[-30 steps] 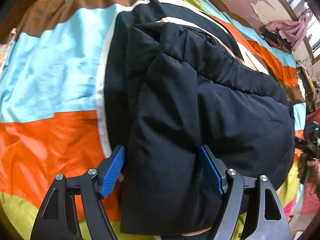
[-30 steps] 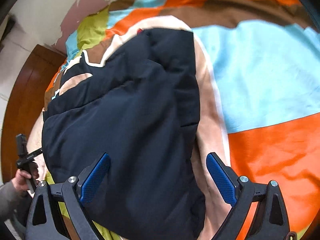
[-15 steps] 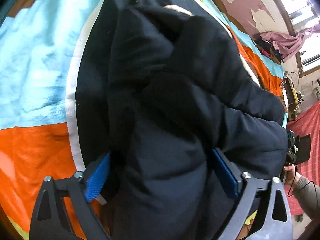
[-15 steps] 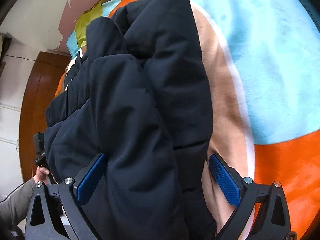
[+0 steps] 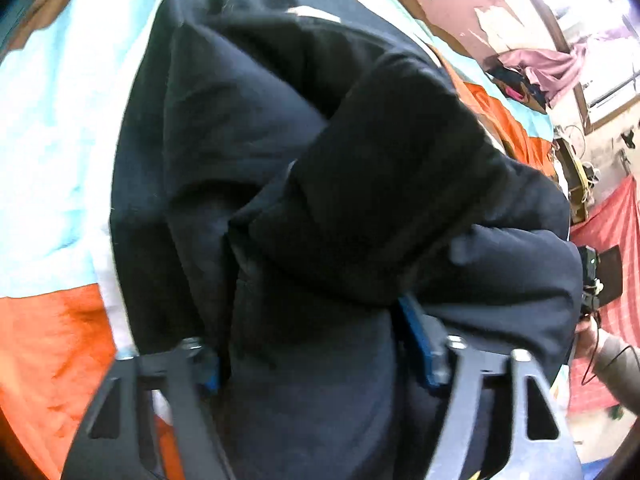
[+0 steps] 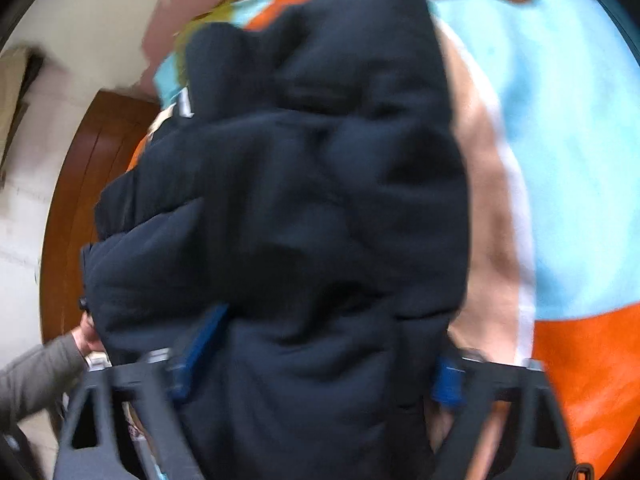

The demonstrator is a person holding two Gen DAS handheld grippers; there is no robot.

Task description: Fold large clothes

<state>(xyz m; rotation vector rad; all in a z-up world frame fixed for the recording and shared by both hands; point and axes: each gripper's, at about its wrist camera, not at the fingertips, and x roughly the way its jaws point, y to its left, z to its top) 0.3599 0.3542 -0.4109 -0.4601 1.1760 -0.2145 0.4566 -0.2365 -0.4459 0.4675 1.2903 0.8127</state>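
Note:
A bulky dark navy padded jacket [image 5: 320,160] lies bunched on a bedspread [image 5: 52,140] of blue, orange and brown patches. My left gripper [image 5: 312,354] has a thick fold of the jacket between its blue pads [image 5: 416,340]; its jaws are closing and squeeze the fabric. In the right wrist view the same jacket [image 6: 300,180] fills the middle, over the bedspread [image 6: 580,160]. My right gripper [image 6: 322,364] is closing too, with its pads [image 6: 196,348] pressed into another thick fold. Both views are blurred.
A grey sleeve and hand [image 6: 36,372] show at the jacket's left edge, and a hand [image 5: 592,332] at its right edge. A brown wooden headboard [image 6: 80,200] stands beyond the bed. Pink cloth [image 5: 548,68] and a red drape [image 5: 616,240] hang farther off.
Both grippers came down closer onto the jacket. Their jaws opened wide around it, then narrowed onto thick folds. The jacket now bunches up higher between the pads.

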